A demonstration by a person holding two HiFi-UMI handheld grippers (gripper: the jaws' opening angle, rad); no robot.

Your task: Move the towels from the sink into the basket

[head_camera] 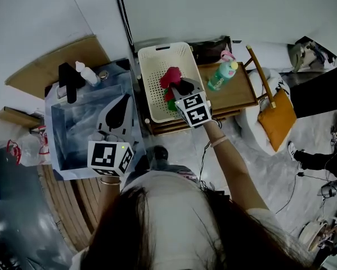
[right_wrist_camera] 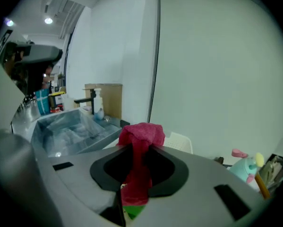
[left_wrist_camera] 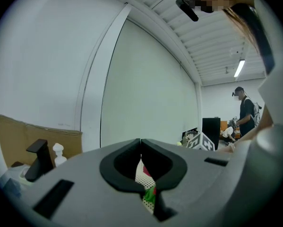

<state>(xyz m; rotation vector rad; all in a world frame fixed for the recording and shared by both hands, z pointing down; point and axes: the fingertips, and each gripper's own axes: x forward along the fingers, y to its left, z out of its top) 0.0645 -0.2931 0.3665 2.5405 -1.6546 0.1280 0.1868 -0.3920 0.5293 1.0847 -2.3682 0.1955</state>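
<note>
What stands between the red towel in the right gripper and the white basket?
Nothing visible. The right gripper is shut on the red towel, over the open white basket. Only a bit of green cloth shows under the towel; whether it is held or lies in the basket, I cannot tell.

right claw point(right_wrist_camera: 137, 148) clamped on red towel point(right_wrist_camera: 142, 132) | green cloth point(right_wrist_camera: 132, 211) below | sink point(right_wrist_camera: 61, 126) at left | basket point(right_wrist_camera: 181, 141) behind

Red towel point(right_wrist_camera: 141, 132) looked soft, napped cloth; basket point(head_camera: 157, 52) was white perforated plastic, matt; sink point(head_camera: 67, 122) showed dull brushed metal; table point(head_camera: 244, 91) was smooth varnished wood; right gripper point(right_wrist_camera: 139, 148) was matt grey and black plastic.
</note>
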